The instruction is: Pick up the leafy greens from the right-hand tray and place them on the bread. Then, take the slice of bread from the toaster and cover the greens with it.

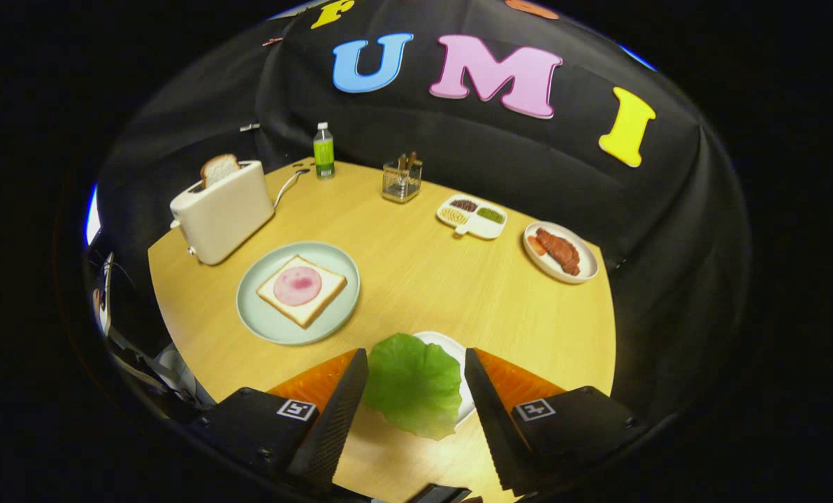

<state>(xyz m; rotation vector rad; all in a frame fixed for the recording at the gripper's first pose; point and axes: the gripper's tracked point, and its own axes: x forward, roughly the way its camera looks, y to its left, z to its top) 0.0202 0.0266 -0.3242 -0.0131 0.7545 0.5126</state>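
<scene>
Currently: gripper [415, 391] spread around leafy greens [414, 383], unpinched | greens not yet on bread [302, 290] | toaster [222, 209] slice [219, 168] unmoved | both steps remain

Bottle [324, 151], utensil holder [402, 180], divided dish [472, 216], meat plate [560, 252]

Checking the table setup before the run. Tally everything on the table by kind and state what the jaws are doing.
Bread slices: 2 (one in the toaster, one under ham on the round plate)
Plates and trays: 4
Toaster: 1
Bottle: 1
Utensil holder: 1
Lettuce leaf: 1
Total: 10
Gripper: jaws open either side of the lettuce leaf.
</scene>
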